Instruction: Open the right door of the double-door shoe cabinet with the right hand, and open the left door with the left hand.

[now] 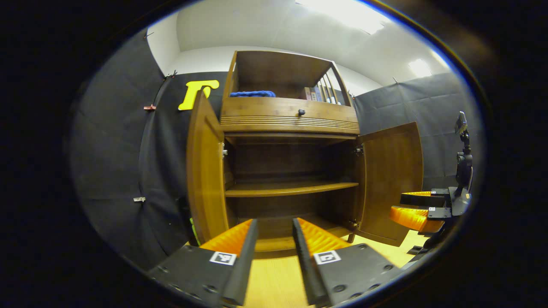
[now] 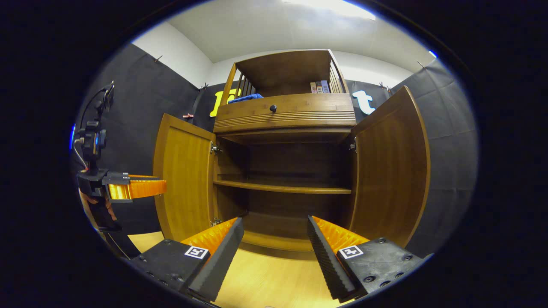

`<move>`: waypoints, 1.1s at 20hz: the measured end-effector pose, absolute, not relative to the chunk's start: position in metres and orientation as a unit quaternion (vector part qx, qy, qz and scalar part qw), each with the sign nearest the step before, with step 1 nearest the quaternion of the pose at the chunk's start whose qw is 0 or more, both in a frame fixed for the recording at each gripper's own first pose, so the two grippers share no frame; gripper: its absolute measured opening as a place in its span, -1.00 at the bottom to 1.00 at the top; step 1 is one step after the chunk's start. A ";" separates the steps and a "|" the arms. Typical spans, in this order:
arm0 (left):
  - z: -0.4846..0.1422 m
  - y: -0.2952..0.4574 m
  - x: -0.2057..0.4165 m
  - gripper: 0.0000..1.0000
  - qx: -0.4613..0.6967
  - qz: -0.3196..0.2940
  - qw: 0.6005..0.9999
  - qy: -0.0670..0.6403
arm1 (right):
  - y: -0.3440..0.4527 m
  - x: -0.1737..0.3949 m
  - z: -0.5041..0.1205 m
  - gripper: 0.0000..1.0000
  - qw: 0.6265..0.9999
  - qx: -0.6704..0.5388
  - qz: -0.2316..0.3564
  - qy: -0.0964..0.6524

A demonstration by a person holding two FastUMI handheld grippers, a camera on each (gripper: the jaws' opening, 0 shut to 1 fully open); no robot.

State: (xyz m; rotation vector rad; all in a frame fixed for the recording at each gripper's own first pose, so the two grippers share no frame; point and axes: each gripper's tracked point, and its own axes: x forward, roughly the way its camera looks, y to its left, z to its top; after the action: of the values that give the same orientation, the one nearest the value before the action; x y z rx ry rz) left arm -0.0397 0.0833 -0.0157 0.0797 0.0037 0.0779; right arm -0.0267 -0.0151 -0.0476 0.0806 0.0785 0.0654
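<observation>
The wooden shoe cabinet (image 1: 291, 119) (image 2: 284, 115) stands ahead with both doors swung wide. Its left door (image 1: 205, 171) (image 2: 184, 175) and right door (image 1: 389, 179) (image 2: 391, 167) angle outward, baring an inner shelf (image 1: 291, 188) (image 2: 282, 187) with nothing on it. My left gripper (image 1: 275, 233) is open, a short way in front of the cabinet's base, holding nothing. My right gripper (image 2: 274, 233) is open too, centred before the opening. The right gripper (image 1: 417, 209) also shows beside the right door in the left gripper view; the left gripper (image 2: 137, 188) shows beside the left door in the right gripper view.
A drawer with a dark knob (image 1: 301, 112) (image 2: 272, 108) sits above the doors. The top shelf holds a blue cloth (image 1: 252, 93) (image 2: 246, 98) and some books (image 1: 314, 93) (image 2: 320, 87). Light wooden floor (image 1: 274, 278) (image 2: 265, 278) lies below. Black cloth walls surround the cabinet.
</observation>
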 end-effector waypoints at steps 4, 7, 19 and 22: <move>-0.027 0.065 -0.029 0.72 0.061 0.037 0.997 0.013 | -0.023 -0.029 -0.050 0.89 0.998 0.040 0.030 0.048; -0.031 0.063 -0.023 0.94 0.049 0.039 0.998 0.021 | -0.029 -0.030 -0.048 0.89 0.998 0.042 0.023 0.045; -0.024 0.059 -0.011 0.89 0.042 0.043 0.998 -0.009 | -0.033 -0.033 -0.049 0.89 0.998 0.038 0.025 0.052; -0.023 0.057 -0.010 0.94 0.039 0.039 0.998 -0.011 | -0.033 -0.034 -0.047 0.89 0.998 0.037 0.027 0.048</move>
State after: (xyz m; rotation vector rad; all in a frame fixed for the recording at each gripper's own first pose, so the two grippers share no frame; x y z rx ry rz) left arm -0.0104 0.0573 -0.0229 0.0772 -0.0229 0.0781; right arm -0.0339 -0.0328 -0.0473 0.0735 0.0968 0.0541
